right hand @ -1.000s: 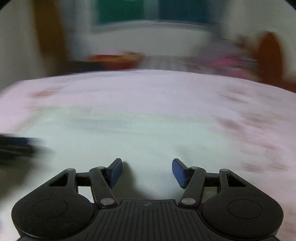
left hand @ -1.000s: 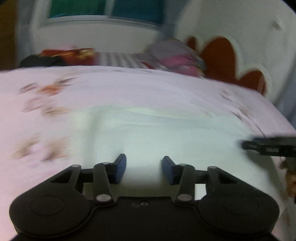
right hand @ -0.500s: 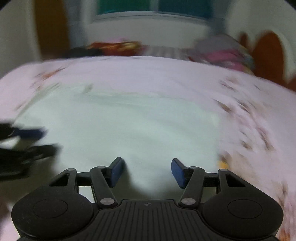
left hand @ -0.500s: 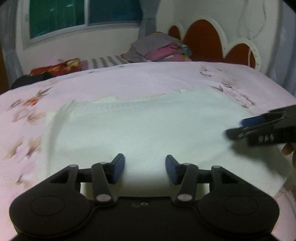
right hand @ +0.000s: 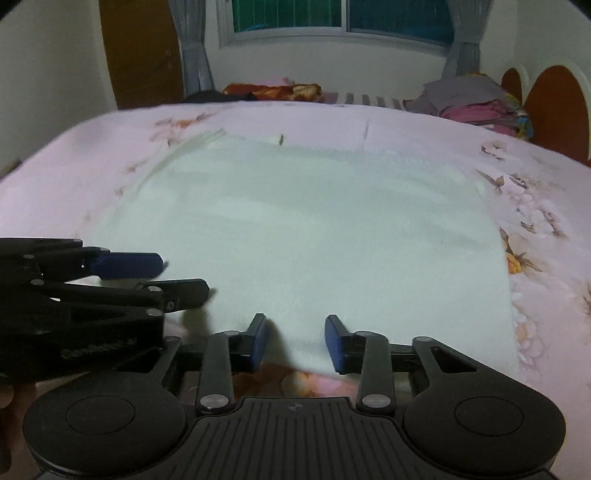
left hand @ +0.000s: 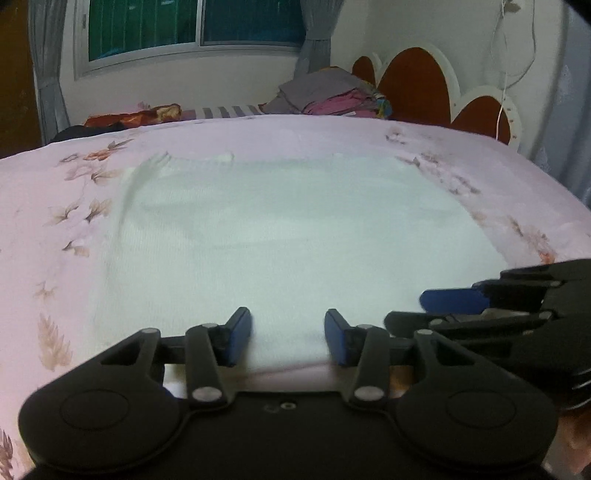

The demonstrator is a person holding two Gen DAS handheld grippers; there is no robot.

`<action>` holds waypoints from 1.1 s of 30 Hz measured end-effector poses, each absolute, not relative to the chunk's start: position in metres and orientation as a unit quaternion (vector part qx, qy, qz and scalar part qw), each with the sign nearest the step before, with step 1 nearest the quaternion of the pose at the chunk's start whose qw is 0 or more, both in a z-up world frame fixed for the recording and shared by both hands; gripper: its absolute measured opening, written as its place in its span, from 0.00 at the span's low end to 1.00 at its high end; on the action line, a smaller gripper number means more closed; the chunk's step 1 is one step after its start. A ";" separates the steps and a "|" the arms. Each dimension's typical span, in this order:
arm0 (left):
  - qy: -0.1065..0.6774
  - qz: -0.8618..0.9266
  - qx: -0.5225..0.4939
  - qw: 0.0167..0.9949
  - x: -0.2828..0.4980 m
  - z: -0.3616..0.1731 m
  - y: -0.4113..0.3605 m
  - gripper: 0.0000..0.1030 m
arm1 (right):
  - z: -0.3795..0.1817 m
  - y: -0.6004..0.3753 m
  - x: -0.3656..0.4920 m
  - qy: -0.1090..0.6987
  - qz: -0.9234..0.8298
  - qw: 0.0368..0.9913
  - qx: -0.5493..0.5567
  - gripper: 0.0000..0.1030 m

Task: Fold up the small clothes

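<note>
A white knit garment (left hand: 295,236) lies spread flat on the pink floral bedsheet (left hand: 74,192); the right wrist view shows it too (right hand: 303,229). My left gripper (left hand: 288,339) sits at the garment's near hem. Its jaws are closing, with the hem lying between the blue pads (left hand: 238,338) and a gap on each side. My right gripper (right hand: 295,341) straddles the same hem further right. Its jaws are also closing, around a slightly raised bit of cloth. Each gripper shows in the other's view: the right gripper (left hand: 410,312) and the left gripper (right hand: 181,278).
A pile of folded clothes (left hand: 332,96) sits at the far side near the scalloped headboard (left hand: 417,85). Red-orange fabric (left hand: 133,114) lies far left, under the window (left hand: 192,26). A brown door (right hand: 140,48) stands at the left wall.
Both grippers have slid along the near hem and now sit close together, side by side. The right jaws have narrowed. The views are sharper than before.
</note>
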State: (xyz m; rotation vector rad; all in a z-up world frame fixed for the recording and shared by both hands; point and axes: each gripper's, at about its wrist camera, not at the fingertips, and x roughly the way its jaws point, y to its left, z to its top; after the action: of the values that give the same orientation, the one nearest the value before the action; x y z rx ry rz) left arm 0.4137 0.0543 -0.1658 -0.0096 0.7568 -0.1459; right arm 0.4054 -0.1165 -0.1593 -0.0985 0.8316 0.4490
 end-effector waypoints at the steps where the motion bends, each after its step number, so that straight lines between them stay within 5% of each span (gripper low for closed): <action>1: 0.370 -0.072 -0.003 0.926 0.414 -0.168 0.056 0.44 | -0.161 -0.117 0.406 0.399 0.217 0.889 -0.049 0.34; 13: 0.368 -0.004 -0.046 0.929 0.390 -0.168 0.132 0.44 | -0.163 -0.228 0.398 0.419 0.080 0.905 -0.012 0.34; 18: 0.366 0.003 -0.040 0.930 0.396 -0.162 0.124 0.46 | -0.144 -0.223 0.395 0.381 0.089 0.920 0.010 0.34; 23: 0.377 0.008 -0.048 0.925 0.394 -0.164 0.128 0.48 | -0.165 -0.218 0.405 0.427 0.079 0.901 -0.010 0.34; 25: 0.366 0.015 -0.064 0.928 0.383 -0.157 0.131 0.50 | -0.150 -0.226 0.396 0.406 0.081 0.910 0.003 0.23; 28: 0.343 0.037 -0.165 0.924 0.359 -0.155 0.146 0.48 | -0.134 -0.238 0.379 0.382 0.104 0.918 0.037 0.00; 33: 0.294 0.042 -0.473 0.829 0.334 -0.202 0.164 0.44 | -0.124 -0.234 0.368 0.364 0.133 0.918 0.081 0.00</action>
State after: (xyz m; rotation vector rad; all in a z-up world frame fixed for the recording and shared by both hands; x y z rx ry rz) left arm 0.3343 0.1636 -0.2024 -1.0047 0.6232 0.0894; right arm 0.3684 -0.2340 -0.1243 0.1658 0.7489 0.2739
